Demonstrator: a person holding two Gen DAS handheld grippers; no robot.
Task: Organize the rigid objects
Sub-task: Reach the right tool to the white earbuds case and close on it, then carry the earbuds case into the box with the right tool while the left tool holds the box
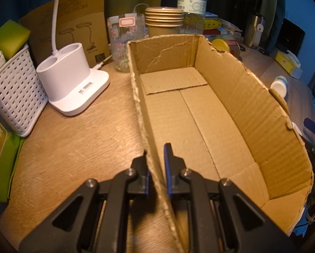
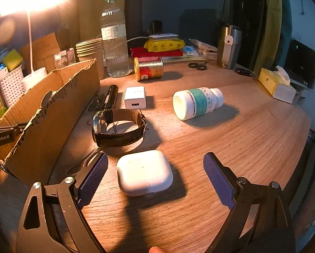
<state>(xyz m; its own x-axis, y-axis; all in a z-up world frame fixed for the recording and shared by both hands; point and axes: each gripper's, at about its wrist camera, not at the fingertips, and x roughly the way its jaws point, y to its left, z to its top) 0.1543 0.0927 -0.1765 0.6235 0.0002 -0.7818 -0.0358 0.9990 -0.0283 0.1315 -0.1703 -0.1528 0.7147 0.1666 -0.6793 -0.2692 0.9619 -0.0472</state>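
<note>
Both wrist cameras look steeply down along their jaws, close over the surface (image 2: 231, 147); both see the cardboard box (image 1: 252, 109).

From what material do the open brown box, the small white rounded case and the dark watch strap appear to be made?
The open brown box looks like corrugated cardboard: matt, with ribbed walls and torn, frayed edges. The small white rounded case seems to be glossy hard plastic, smooth with a soft highlight. The dark watch strap is probably leather, dark outside and tan inside, though imitation leather is possible.

White lamp base (image 1: 73, 84), wicker basket (image 1: 14, 97), water bottle (image 2: 114, 40), steel tumbler (image 2: 229, 46), tissue box (image 2: 277, 84) on desk.
</note>
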